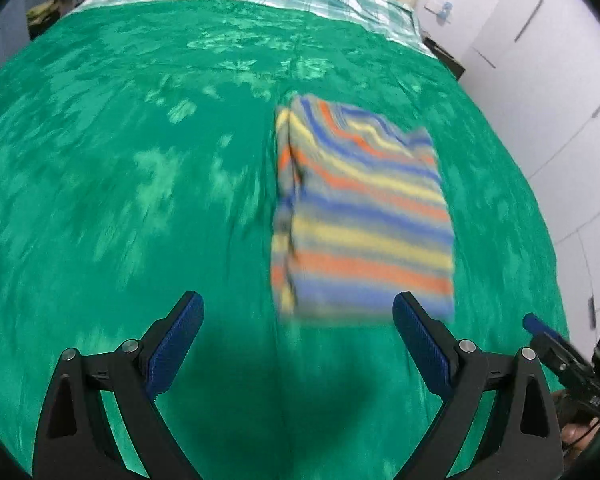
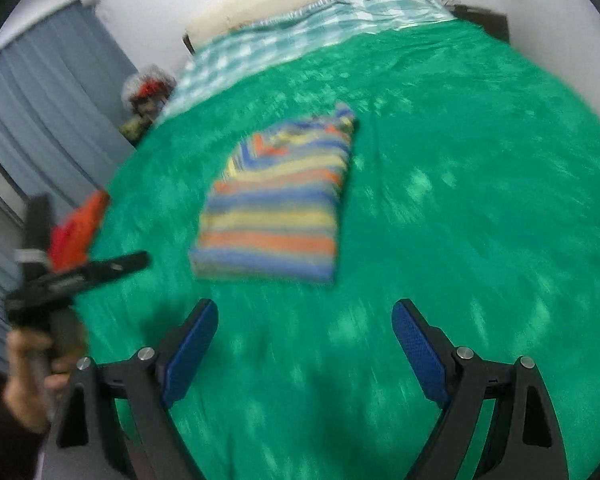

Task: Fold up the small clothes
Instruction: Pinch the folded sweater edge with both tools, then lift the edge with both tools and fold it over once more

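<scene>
On the green bedspread [image 1: 140, 200], seen from the left wrist, a folded striped garment [image 1: 360, 216] lies flat just ahead of the left gripper [image 1: 298, 332], whose jaws gape wide and empty. From the right wrist, the right gripper [image 2: 304, 340] is likewise spread wide, holding nothing, the garment [image 2: 276, 208] ahead, apart.

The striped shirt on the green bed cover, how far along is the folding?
The striped shirt already lies as a compact folded rectangle on the green cover. Nothing is in hand: the left gripper and right gripper are open and off it. No unfolded clothes show on the bed.
</scene>
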Motion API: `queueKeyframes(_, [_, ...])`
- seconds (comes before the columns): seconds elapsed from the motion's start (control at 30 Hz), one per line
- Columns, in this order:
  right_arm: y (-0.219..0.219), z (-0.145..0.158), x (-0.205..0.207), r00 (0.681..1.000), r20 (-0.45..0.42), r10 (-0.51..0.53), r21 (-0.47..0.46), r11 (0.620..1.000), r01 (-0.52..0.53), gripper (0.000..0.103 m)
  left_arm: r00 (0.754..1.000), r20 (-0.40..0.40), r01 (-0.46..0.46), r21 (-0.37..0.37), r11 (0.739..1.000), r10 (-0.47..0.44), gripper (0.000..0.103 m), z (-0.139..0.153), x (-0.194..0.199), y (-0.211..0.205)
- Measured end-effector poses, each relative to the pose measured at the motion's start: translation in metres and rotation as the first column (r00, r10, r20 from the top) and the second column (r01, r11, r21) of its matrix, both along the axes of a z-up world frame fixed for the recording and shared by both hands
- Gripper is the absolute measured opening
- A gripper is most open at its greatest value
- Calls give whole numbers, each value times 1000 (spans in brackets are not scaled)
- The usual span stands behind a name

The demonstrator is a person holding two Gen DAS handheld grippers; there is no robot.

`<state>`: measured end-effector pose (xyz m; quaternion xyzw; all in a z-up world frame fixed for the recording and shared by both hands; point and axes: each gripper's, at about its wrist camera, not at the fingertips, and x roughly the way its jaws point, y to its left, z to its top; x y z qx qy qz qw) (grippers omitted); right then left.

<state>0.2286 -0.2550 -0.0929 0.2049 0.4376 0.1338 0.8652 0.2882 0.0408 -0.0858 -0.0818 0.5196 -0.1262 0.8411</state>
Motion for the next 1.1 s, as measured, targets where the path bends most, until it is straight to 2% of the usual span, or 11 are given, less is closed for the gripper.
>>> queueKeyframes(0.3, [-9, -75, 148, 992, -130, 5, 201, 979, 22, 88, 994, -110, 13, -25, 1000, -15, 96, -54, 108, -21])
queueKeyframes(0.37, [5, -82, 167, 989, -133, 58, 232, 972, -26, 73, 990, -134, 43, -10, 999, -44, 95, -64, 115, -31])
queueKeyframes(0.4, [13, -85, 173, 987, -143, 75, 211, 976, -44, 66, 990, -129, 59, 23, 998, -55, 81, -68, 116, -38])
queueKeyframes(0.43, [23, -86, 180, 985, -160, 66, 135, 990, -44, 44, 991, -119, 74, 42, 996, -68, 48, -69, 116, -44])
queueKeyframes(0.47, [30, -86, 183, 985, -167, 54, 77, 996, -41, 27, 988, -120, 99, 29, 995, -95, 34, -68, 116, -50])
queueKeyframes(0.53, [46, -75, 182, 989, -141, 37, -25, 999, -41, 24, 993, -100, 76, 73, 994, -68, 18, -58, 113, -59])
queueKeyframes(0.6, [64, -56, 175, 995, -80, 53, -135, 989, -63, 22, 996, -61, 67, 115, 991, -61, 15, -44, 103, -65])
queueKeyframes(0.77, [90, 1, 149, 993, 62, 98, -222, 972, -82, 21, 994, 71, 70, 156, 985, -82, 15, 14, 68, -65])
queueKeyframes(1.03, [84, 77, 116, 981, 152, 122, -100, 989, -108, 21, 978, 190, 63, 95, 993, -80, 17, 100, 31, -33])
queueKeyframes(1.07, [82, 75, 117, 984, 131, 122, -85, 990, -112, 23, 982, 170, 61, 103, 993, -77, 25, 94, 32, -32])
queueKeyframes(1.1, [82, 65, 120, 988, 80, 130, -87, 989, -123, 26, 987, 142, 57, 117, 992, -74, 46, 82, 38, -33])
